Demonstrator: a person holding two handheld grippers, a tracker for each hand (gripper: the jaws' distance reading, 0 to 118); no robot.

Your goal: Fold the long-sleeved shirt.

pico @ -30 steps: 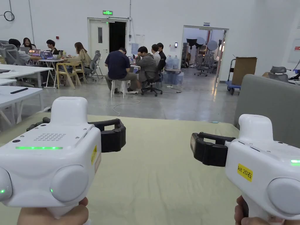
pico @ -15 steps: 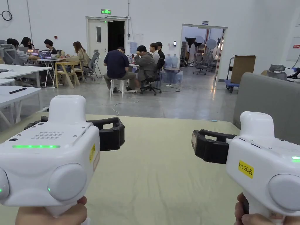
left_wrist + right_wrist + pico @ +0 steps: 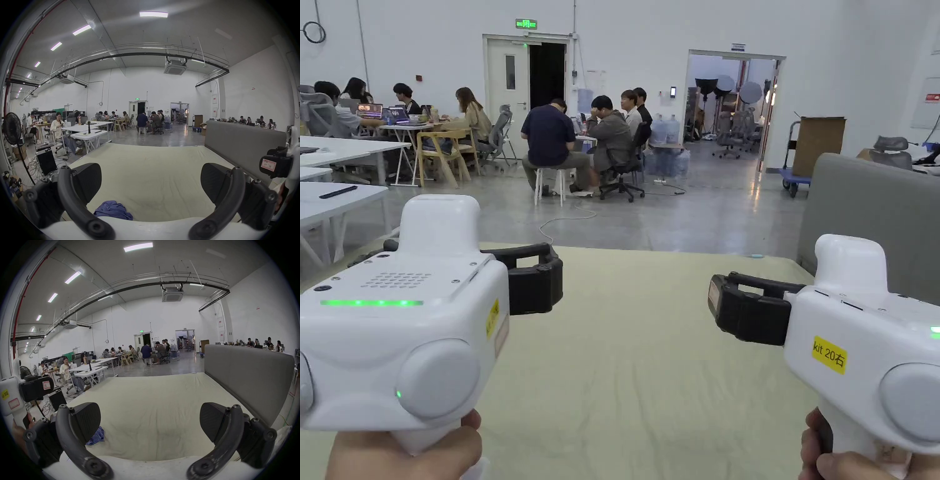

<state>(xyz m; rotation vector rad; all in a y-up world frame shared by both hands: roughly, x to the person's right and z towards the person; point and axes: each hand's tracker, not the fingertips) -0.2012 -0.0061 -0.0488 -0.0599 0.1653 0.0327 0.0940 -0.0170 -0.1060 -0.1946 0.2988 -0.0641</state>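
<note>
Left gripper view, left tool (image 3: 151, 183) spread wide, blue shirt (image 3: 113, 210) crumpled on pale bed (image 3: 154, 162), right tool (image 3: 150, 421) spread too

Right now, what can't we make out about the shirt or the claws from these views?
- Shirt: a crumpled blue heap on the bed; in the left gripper view its near edge is cut off by the gripper's white body, so sleeves and collar can't be told.
- In the right gripper view, the right claw's left jaw hides most of the shirt.
- Left claw: in the head view its own white housing hides one jaw.
</note>
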